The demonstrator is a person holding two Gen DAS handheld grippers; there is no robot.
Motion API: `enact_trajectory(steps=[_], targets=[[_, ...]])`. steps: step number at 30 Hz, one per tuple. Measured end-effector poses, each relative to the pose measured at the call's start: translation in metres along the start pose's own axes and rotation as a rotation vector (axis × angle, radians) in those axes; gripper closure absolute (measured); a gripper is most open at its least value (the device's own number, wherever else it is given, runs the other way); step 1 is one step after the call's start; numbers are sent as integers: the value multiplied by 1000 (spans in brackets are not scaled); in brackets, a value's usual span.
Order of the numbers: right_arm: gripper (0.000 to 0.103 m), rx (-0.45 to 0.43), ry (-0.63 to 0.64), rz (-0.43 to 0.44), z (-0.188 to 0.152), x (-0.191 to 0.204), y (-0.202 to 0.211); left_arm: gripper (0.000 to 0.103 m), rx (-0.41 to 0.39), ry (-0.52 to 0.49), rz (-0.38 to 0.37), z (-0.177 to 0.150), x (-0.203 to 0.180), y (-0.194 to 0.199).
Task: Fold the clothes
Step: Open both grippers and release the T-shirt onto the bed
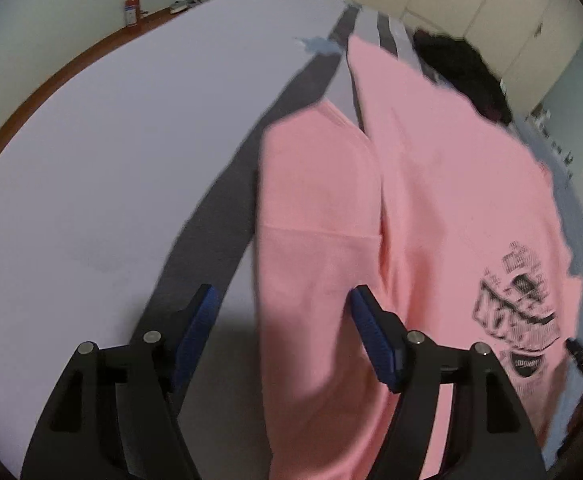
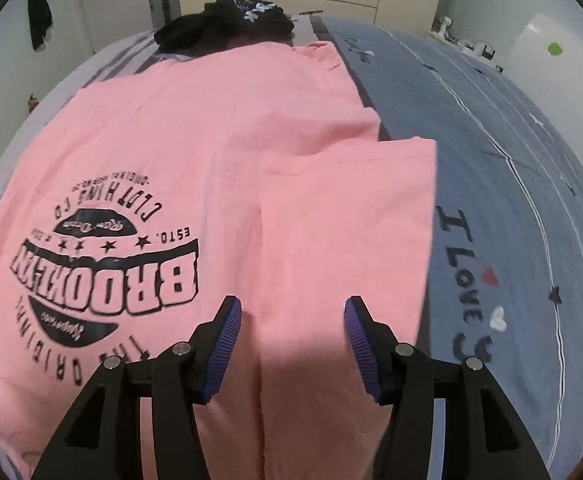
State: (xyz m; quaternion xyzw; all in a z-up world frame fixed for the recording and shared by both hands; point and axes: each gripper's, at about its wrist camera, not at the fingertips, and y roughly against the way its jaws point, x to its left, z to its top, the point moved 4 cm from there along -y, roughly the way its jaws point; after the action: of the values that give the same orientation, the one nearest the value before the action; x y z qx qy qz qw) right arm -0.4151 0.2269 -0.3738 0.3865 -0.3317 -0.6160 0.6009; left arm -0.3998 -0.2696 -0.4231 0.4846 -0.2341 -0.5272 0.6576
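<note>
Blue ribbed pads line both black grippers, the left gripper (image 1: 281,330) and the right gripper (image 2: 291,338), each with jaws parted and gripping nothing. Beneath them the soft pink T-shirt (image 2: 219,128) lies flat on the bed, its side panels folded inward beside a black printed emblem (image 2: 103,264). Around it spreads a smooth grey-blue sheet (image 2: 491,184), with a crumpled black garment (image 2: 223,24) beyond the shirt's far edge.

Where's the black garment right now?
In the right wrist view, the black garment lies bunched at the far end of the bed, just beyond the pink T-shirt; the left wrist view shows it top right.
</note>
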Motion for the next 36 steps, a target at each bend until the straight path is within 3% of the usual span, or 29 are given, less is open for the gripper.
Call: enact_trajectory(steps=[2,3,4,8,11,15,16,19,23,25,27,29,32,36], targets=[[53,12,14,-21,-1,1,-6,60,-6,26,-10,3,0,-2],[53,17,16,-25,-2,1,-8,85,-15,35,-14,4,0,-1],[53,23,9,-25,-4,-3,-9,99,-21,33,-6,6,0,2],[53,46,-17,-15,-13,-15,-13,100,-97,-34,-17,13,-27,35],[53,47,-29,2,-15,-21,-13,101,-153,-182,-76,10,-88,68],[53,49,-45,20,-15,-25,-11,100,-93,-358,-236,-18,-187,90],[53,51,-49,24,-15,-26,-9,96,-82,-389,-302,-30,-210,98],[53,57,-55,33,-13,-28,-9,82,-67,-454,-363,-54,-245,112],[53,53,-50,45,-10,-30,-5,67,-68,-388,-278,-51,-228,104],[53,48,-44,53,-9,-30,-5,52,-90,-349,-198,-45,-209,97],[53,41,-41,56,-11,-32,-3,50,-114,-322,-112,-36,-194,86],[53,39,-45,61,-12,-34,-4,50,-107,-287,-75,-26,-177,72],[53,42,-62,69,-14,-38,-7,50,-70,-282,-114,-19,-178,49],[53,46,-79,76,-19,-38,-7,50,-24,-391,-118,-24,-199,25]])
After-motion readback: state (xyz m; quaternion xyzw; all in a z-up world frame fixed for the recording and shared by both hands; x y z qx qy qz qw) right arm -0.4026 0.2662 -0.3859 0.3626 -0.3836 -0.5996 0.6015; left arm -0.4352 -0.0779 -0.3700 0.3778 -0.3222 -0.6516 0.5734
